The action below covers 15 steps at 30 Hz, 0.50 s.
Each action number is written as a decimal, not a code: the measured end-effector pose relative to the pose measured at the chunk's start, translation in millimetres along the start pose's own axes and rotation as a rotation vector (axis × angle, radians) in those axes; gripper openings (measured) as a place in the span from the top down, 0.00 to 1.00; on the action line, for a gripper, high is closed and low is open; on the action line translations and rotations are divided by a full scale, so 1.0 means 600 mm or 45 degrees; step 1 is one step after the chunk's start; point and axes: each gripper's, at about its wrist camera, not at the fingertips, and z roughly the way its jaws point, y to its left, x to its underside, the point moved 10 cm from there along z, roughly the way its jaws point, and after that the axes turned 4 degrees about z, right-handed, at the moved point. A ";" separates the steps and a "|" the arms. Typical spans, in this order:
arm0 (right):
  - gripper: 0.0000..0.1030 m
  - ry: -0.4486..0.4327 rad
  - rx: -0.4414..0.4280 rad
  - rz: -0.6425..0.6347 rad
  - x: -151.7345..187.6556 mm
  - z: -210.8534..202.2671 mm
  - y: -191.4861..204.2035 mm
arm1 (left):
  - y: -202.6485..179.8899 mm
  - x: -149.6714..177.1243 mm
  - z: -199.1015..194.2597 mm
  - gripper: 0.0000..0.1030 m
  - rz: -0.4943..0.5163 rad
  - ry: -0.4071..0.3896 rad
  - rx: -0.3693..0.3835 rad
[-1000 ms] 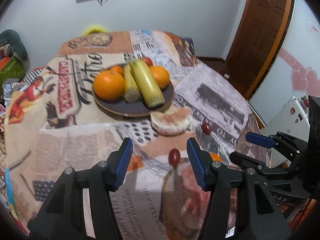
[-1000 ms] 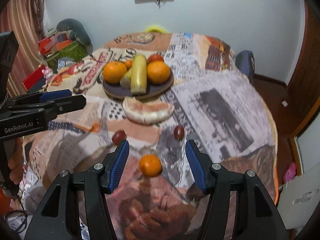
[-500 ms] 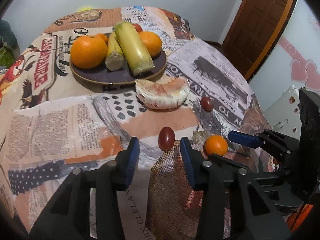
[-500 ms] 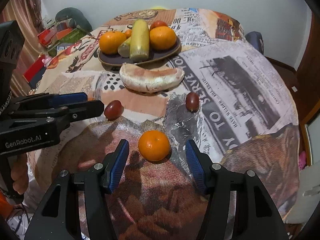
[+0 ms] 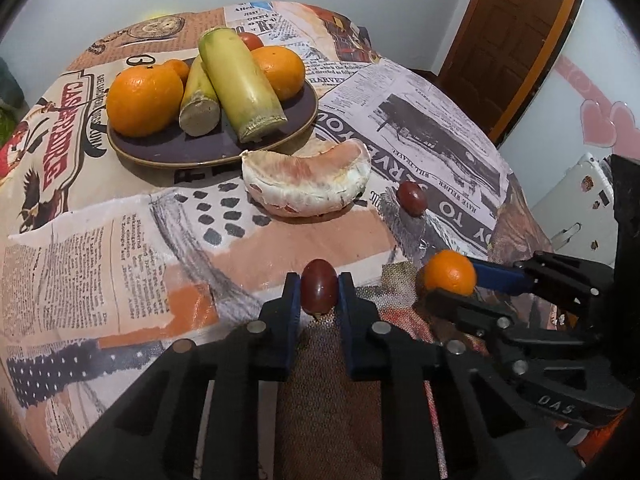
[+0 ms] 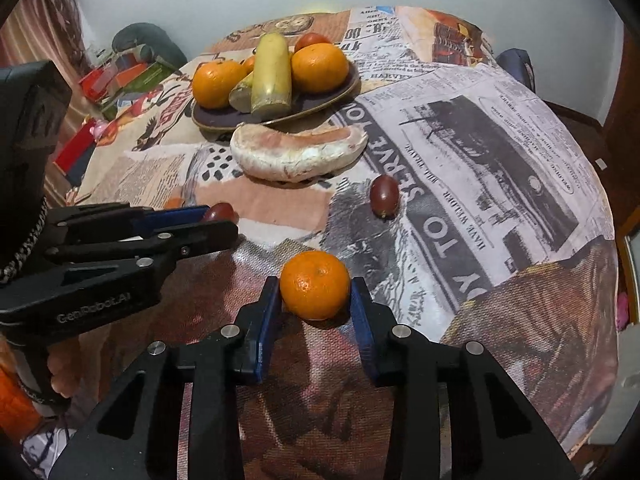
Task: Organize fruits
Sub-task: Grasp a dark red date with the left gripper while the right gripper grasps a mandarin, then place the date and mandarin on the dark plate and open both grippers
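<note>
Newsprint-patterned cloth (image 5: 100,248) covers the round table under me, with a pale wall and a brown door (image 5: 516,36) behind. My left gripper (image 5: 319,294) has just been closing, and its blue pads now press both sides of a dark red grape (image 5: 319,290) that sits on the cloth — a firm pinch. My right gripper (image 6: 315,294) has also just been closing, with a small mandarin (image 6: 315,284) between its pads; the left pad touches the peel, while at the right pad I cannot tell whether a thin gap is left. A second grape (image 6: 384,196) lies alone farther out, near a peeled pomelo segment (image 6: 298,152). Beyond that — a dark plate (image 5: 160,152) holding two oranges (image 5: 144,100), two cut sugarcane pieces (image 5: 240,80) and a red fruit at the back.
</note>
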 end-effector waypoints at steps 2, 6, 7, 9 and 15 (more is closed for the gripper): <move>0.69 -0.012 0.002 0.004 -0.004 -0.005 -0.002 | 0.001 0.000 -0.002 0.83 -0.006 -0.007 0.003; 0.69 -0.029 0.005 0.008 -0.014 -0.010 -0.003 | 0.010 -0.004 -0.015 0.83 -0.017 -0.029 -0.009; 0.69 -0.033 0.001 0.010 -0.017 -0.011 -0.003 | 0.013 -0.005 -0.019 0.83 -0.023 -0.038 -0.010; 0.69 -0.048 0.004 0.002 -0.026 -0.016 -0.001 | 0.022 -0.010 -0.032 0.83 -0.039 -0.059 -0.010; 0.69 -0.120 0.008 -0.025 -0.073 -0.034 0.012 | 0.059 -0.031 -0.071 0.83 -0.067 -0.135 -0.065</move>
